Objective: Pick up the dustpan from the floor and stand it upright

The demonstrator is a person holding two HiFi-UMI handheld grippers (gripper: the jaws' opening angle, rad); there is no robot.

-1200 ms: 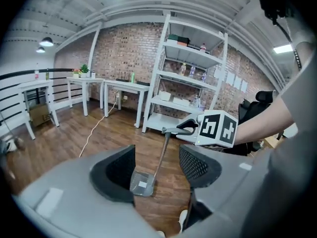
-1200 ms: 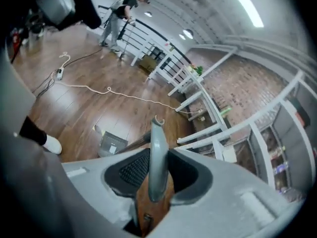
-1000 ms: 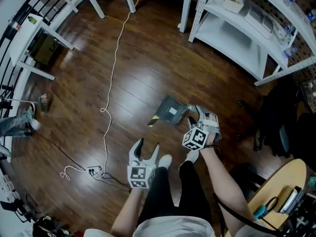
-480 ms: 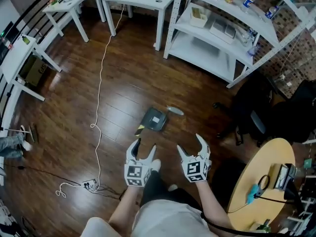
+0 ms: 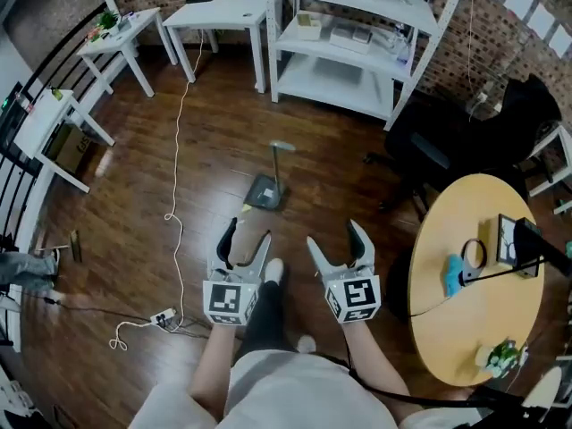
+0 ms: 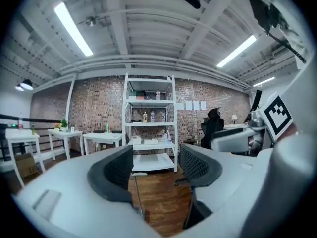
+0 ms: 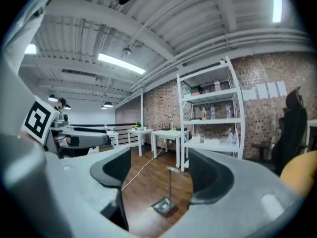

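Observation:
The grey dustpan stands on the wooden floor with its long handle pointing straight up; nothing touches it. The right gripper view shows the dustpan upright between the open jaws but far ahead. Its handle shows thin in the left gripper view. My left gripper is open and empty, held up in front of the body, well short of the dustpan. My right gripper is open and empty beside it, level with the left.
A white cable runs across the floor left of the dustpan to a power strip. White shelving and white tables line the far wall. A black office chair and a round wooden table stand at right.
The right gripper has let go of the dustpan, opened and pulled back and up. Both grippers have risen. The dustpan, earlier tilted on the floor, now stands with its handle upright.

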